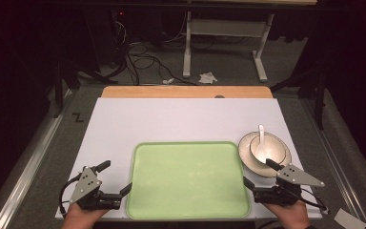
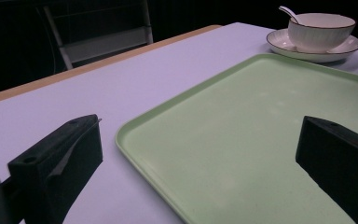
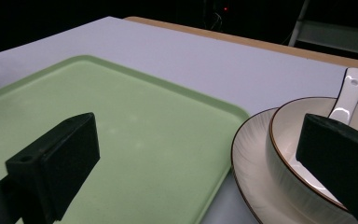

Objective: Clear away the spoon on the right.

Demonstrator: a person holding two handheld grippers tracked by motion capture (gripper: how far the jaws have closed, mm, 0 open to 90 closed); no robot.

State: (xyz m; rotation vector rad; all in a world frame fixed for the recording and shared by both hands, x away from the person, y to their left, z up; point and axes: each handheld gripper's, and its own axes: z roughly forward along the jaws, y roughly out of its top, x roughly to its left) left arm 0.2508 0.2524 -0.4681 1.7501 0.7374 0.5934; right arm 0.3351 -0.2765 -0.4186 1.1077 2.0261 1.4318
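Observation:
An empty light green tray (image 1: pixel 188 179) lies at the front middle of the white tabletop (image 1: pixel 171 119). To its right, a cream bowl (image 1: pixel 267 150) stands on a matching saucer (image 1: pixel 282 164), with a white spoon (image 1: pixel 261 136) resting in the bowl. My left gripper (image 1: pixel 116 176) is open, its jaws straddling the tray's (image 2: pixel 242 130) front left corner. My right gripper (image 1: pixel 259 172) is open too, with one jaw over the tray (image 3: pixel 121 112) and the other over the bowl (image 3: pixel 289 140). Neither gripper holds anything. The spoon's handle (image 3: pixel 349 93) points away from me.
A wooden strip (image 1: pixel 186 91) runs along the table's far edge. Beyond it on the floor are cables (image 1: pixel 143 59), a white desk frame (image 1: pixel 224 43) and a crumpled paper (image 1: pixel 208 77). Bare white tabletop stretches behind and to the left of the tray.

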